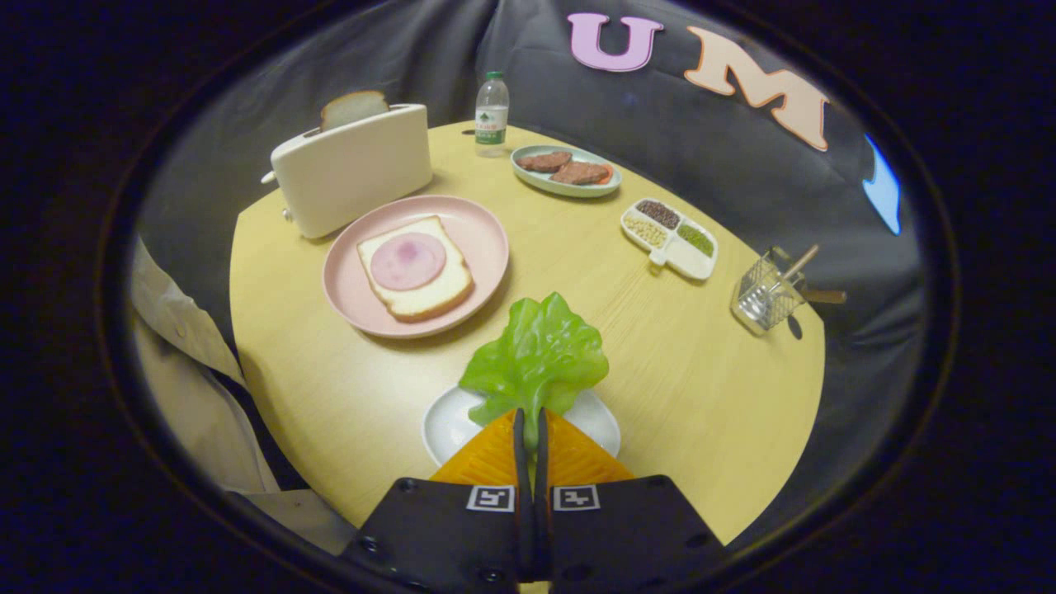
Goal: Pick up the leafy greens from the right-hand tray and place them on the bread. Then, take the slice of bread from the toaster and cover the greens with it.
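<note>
Wooden table (676,388) is seen carrying, from largest to smallest, the white toaster (351,169) at its far left edge with a bread slice (353,107) standing in the slot, the pink plate (474,239) beside it bearing bread topped with ham (408,261), and the small white tray (445,425) at the near edge. Leafy greens (536,355) are pinched between the closed fingers of the gripper (530,429), above that tray. The first step is judged under way; a carry across to the ham is called for.

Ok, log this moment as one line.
gripper: shut on leafy greens | above white tray | bread: uncovered on pink plate | toaster: slice in
</note>
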`<state>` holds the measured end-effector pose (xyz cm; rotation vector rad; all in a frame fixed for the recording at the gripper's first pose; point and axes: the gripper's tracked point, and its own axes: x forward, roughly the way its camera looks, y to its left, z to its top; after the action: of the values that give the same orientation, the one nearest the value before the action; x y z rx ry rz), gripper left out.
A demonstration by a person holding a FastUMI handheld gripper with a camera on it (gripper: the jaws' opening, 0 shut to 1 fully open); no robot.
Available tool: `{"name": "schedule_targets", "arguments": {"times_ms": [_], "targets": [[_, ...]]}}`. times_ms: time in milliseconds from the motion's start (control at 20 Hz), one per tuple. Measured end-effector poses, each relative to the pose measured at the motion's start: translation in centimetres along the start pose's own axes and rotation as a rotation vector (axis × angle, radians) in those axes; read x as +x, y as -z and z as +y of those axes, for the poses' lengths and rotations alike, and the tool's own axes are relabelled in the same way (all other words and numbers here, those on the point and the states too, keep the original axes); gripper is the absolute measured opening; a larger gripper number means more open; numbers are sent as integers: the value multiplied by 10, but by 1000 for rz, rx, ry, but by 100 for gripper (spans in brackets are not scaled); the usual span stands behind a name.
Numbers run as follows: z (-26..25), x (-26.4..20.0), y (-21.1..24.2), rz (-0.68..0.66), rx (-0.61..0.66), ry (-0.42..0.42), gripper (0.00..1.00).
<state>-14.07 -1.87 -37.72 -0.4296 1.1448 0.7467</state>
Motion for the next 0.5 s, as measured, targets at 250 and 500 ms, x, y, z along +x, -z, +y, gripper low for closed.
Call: {"name": "schedule_targets", "arguments": {"times_ms": [250, 500], "targets": [[8, -18, -33, -35, -2, 46, 3], [33, -21, -67, -58, -32, 50, 3]]}}
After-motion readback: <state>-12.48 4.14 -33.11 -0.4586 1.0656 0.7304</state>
